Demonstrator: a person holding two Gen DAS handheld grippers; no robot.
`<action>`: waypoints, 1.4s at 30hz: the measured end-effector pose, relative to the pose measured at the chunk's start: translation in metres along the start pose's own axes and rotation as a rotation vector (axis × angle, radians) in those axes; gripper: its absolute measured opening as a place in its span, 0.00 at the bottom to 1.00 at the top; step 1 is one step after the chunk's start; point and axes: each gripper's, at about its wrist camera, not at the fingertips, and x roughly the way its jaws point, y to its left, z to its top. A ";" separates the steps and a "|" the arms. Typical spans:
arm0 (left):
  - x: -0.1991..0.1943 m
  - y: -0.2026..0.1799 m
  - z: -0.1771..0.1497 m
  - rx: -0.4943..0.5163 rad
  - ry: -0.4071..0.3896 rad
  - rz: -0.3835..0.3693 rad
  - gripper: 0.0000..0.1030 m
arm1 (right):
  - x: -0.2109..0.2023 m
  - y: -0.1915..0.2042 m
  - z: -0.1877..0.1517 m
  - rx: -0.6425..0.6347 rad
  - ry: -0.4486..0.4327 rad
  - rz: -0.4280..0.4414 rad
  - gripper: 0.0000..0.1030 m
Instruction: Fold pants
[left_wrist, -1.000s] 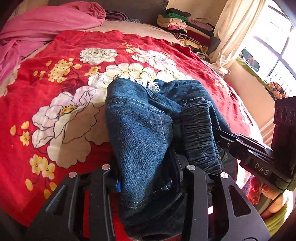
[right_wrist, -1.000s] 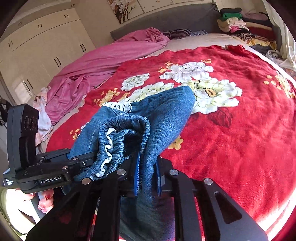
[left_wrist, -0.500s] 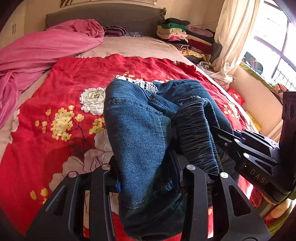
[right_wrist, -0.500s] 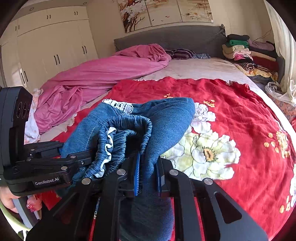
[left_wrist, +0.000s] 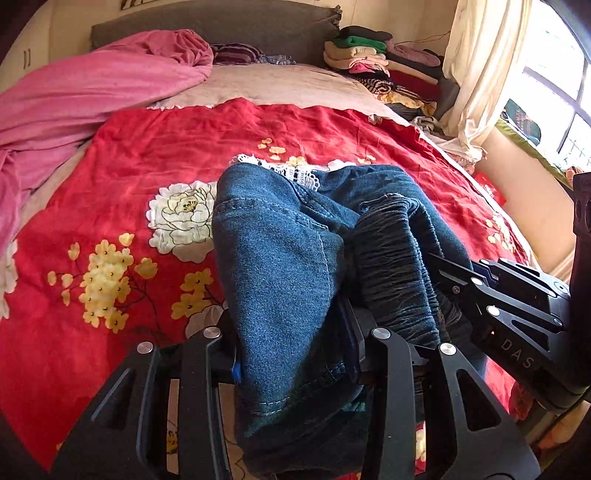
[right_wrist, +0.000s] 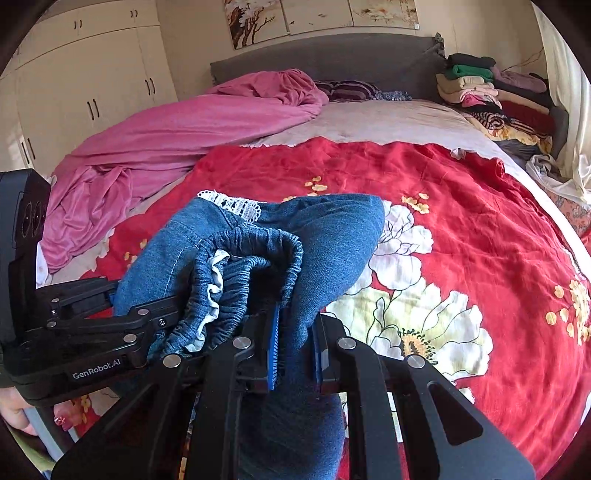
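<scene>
Blue denim pants (left_wrist: 280, 258) with an elastic waistband (right_wrist: 255, 266) and white lace trim (right_wrist: 236, 203) hang bunched above the bed, held from both sides. My left gripper (left_wrist: 295, 354) is shut on a thick fold of the denim near a stitched seam. In the right wrist view, my right gripper (right_wrist: 295, 343) is shut on a thin layer of the pants (right_wrist: 332, 240) beside the waistband. Each gripper shows in the other's view: the right gripper (left_wrist: 443, 266) comes in from the right, the left gripper (right_wrist: 147, 299) from the left. The cloth hides the pads.
Below lies a bed with a red flowered cover (left_wrist: 147, 155) and a grey sheet (right_wrist: 388, 122) towards the headboard. A pink blanket (left_wrist: 92, 92) is heaped at the left. Folded clothes (left_wrist: 369, 51) are stacked at the far right by a curtain (left_wrist: 476, 74). Wardrobes (right_wrist: 92, 74) stand left.
Both grippers have carried the pants forward over the bed towards the headboard, and more of the headboard and wall shows. The grips and the bunched shape of the pants look the same.
</scene>
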 end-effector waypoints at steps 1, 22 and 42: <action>0.006 0.002 -0.001 -0.001 0.016 0.001 0.30 | 0.007 -0.003 -0.003 0.011 0.020 -0.006 0.12; 0.003 0.021 -0.025 -0.039 0.033 0.008 0.65 | 0.016 -0.035 -0.036 0.183 0.096 -0.078 0.55; -0.053 0.019 -0.057 -0.030 -0.027 0.043 0.87 | -0.048 -0.024 -0.073 0.163 0.064 -0.123 0.70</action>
